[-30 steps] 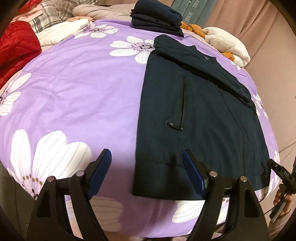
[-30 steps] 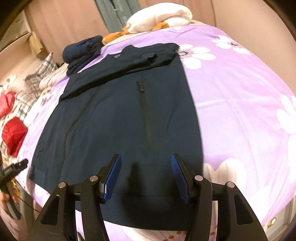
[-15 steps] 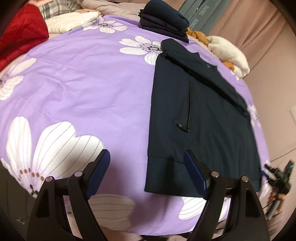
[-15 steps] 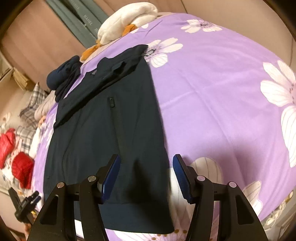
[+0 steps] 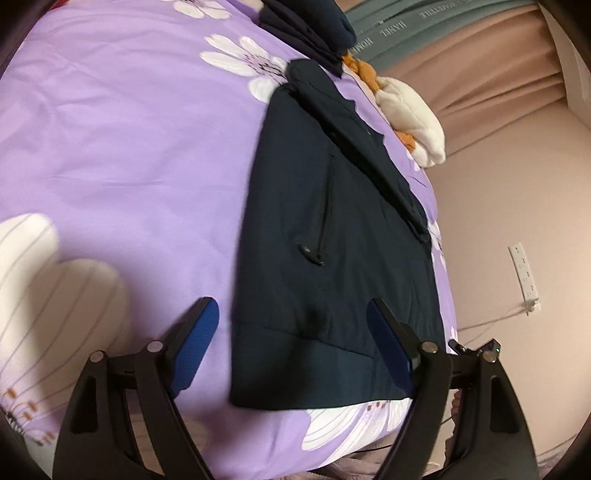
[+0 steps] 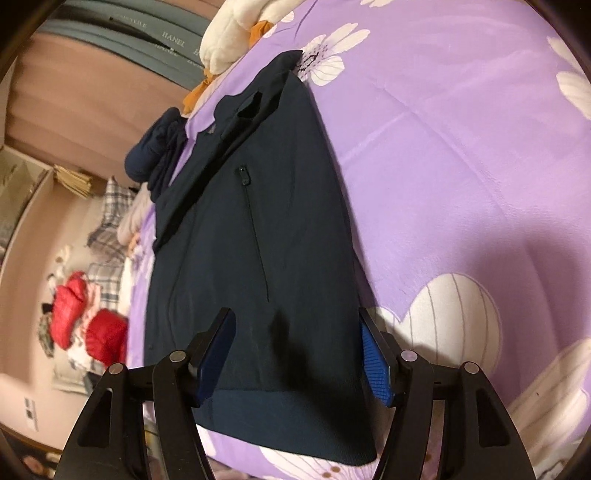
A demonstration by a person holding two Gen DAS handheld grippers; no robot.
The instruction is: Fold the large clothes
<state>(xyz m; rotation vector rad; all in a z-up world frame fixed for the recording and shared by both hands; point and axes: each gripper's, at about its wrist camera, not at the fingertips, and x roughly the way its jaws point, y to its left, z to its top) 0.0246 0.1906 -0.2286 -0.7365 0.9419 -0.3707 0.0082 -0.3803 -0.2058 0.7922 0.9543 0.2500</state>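
Left wrist view shows the dark navy jacket [image 5: 332, 236] lying flat on the purple flowered bedspread [image 5: 129, 147], its ribbed hem [image 5: 314, 373] nearest the camera at about 6 o'clock and its collar end far off toward 12 o'clock. One sleeve [image 5: 362, 147] is already laid across the upper body. A pocket zip [image 5: 325, 218] runs down the front panel.

The left gripper [image 5: 295, 347] hangs over the hem's corner at 7 o'clock of the jacket, jaws spread wide with no cloth pinched; one blue pad sits over bare bedspread, the other over the fabric. In the right wrist view, the right gripper [image 6: 295, 358] stands over the opposite hem corner at 5 o'clock of the jacket [image 6: 251, 240]; its jaws have just been opening and straddle the hem, pressing on nothing.

Beyond the collar, at 12 o'clock, lie a folded dark pile [image 5: 310, 26] and a cream garment [image 5: 410, 114] with orange cloth [image 5: 362, 70]. Red quilted clothes [image 6: 92, 328] sit off at 9 o'clock in the right view.

The likely next step is pinching both hem corners to fold the jacket upward. The risk is catching only the top layer, or bedspread along with the hem, since one left pad is off the cloth; uneven lifts would skew the fold and drag the laid sleeve loose.
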